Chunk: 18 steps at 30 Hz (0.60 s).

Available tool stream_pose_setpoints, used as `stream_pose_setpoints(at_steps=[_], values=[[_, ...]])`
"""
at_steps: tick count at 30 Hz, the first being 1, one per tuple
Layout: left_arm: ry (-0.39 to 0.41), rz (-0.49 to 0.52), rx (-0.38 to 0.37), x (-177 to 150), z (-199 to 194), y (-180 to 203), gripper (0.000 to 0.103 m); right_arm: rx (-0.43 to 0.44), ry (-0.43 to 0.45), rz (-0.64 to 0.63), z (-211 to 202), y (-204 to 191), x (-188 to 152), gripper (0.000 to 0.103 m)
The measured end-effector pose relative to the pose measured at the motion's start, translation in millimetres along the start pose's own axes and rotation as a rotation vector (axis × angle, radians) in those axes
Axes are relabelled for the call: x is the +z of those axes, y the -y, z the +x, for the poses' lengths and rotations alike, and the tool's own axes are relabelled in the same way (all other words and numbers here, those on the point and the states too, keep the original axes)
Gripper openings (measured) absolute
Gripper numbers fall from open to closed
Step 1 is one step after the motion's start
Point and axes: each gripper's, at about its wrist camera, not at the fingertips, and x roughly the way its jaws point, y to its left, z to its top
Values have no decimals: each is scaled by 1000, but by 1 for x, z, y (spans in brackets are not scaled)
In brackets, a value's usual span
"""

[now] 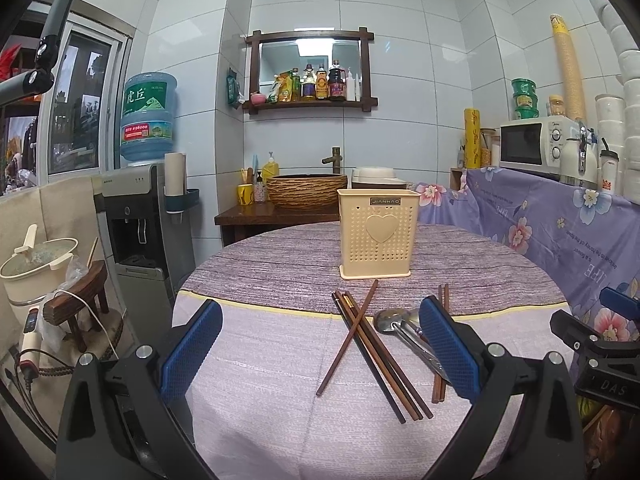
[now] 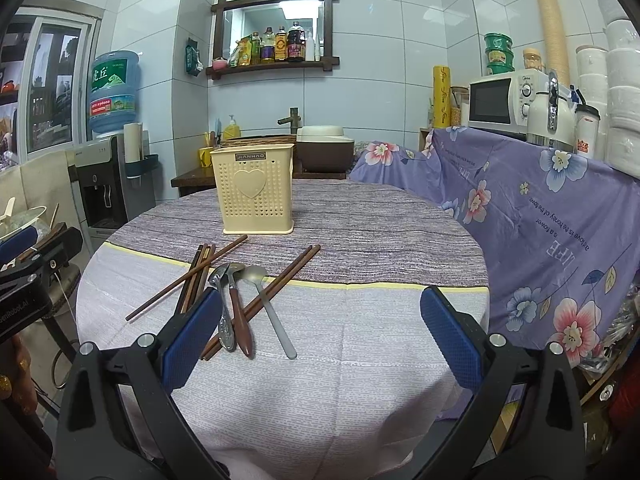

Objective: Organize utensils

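left gripper [image 1: 320,344] wide open, empty | right gripper [image 2: 320,336] same | chopsticks [image 1: 376,356], spoons [image 2: 256,304] piled at 6 o'clock of holder [image 1: 378,234] | advice: take top crossed stick first, pinch mid-shaft

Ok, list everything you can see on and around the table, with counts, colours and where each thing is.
utensil holder: one, cream, upright on table's far side.
chopsticks: about seven, brown, crossed in front of the holder.
spoons: three, metal, one brown-handled, lying over chopsticks.
table: one, round, lilac and grey cloth.
microwave: one, white, right counter.
water bottle: one, blue, on dispenser at left.
sink bowl: one, brown, behind table.
left tongs: open, empty.
right tongs: open, empty.
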Motion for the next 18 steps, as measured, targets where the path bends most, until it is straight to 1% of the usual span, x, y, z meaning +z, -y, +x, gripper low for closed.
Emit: stream_pose_setpoints(at_steps=[18], values=[[-8,2,-2,-1,1,-1,98,-2,0,-5,-1,-1,0,98]])
